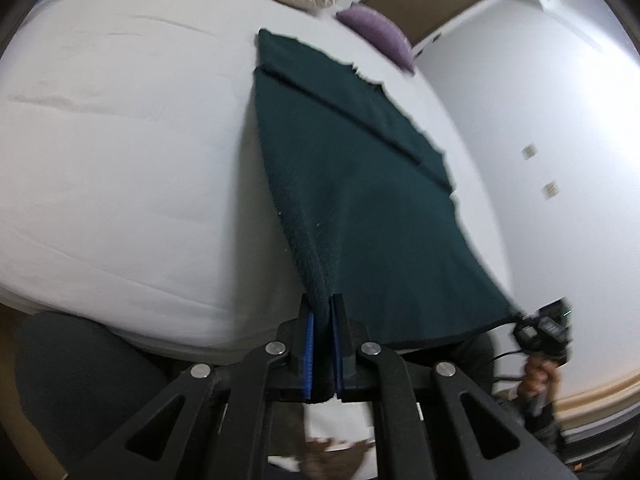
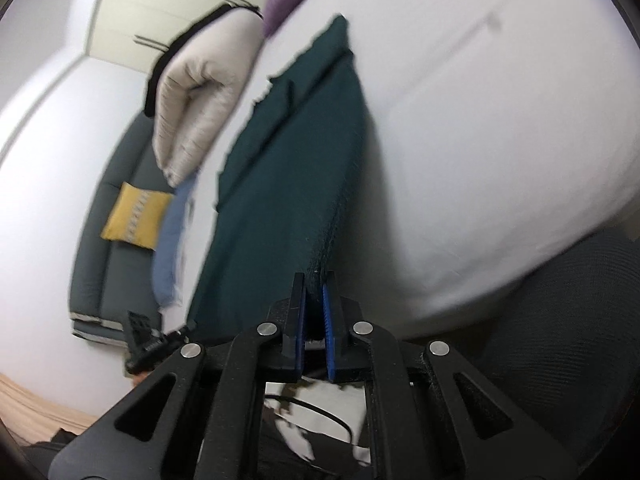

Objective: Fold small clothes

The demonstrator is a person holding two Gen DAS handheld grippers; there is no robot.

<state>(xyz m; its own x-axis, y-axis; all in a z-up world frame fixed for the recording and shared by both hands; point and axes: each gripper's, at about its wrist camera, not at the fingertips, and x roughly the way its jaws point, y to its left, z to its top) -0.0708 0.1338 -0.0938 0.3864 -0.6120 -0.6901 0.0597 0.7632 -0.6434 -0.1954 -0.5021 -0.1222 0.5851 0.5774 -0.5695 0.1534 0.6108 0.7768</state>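
A dark green cloth point(image 1: 352, 184) is stretched over the white bed point(image 1: 120, 140), its far end resting on the sheet with a fold line across it. My left gripper point(image 1: 323, 308) is shut on one near corner of the cloth. My right gripper point(image 2: 315, 284) is shut on the other near corner of the same cloth point(image 2: 288, 168). The right gripper also shows at the far right of the left wrist view point(image 1: 540, 328), and the left gripper shows at the lower left of the right wrist view point(image 2: 148, 344). The near edge is lifted off the bed between them.
A beige quilt point(image 2: 192, 96) and a purple pillow point(image 1: 376, 32) lie at the bed's far end. A grey sofa with a yellow cushion point(image 2: 134, 216) stands by the wall. A dark chair back point(image 2: 580, 340) is close at the near side.
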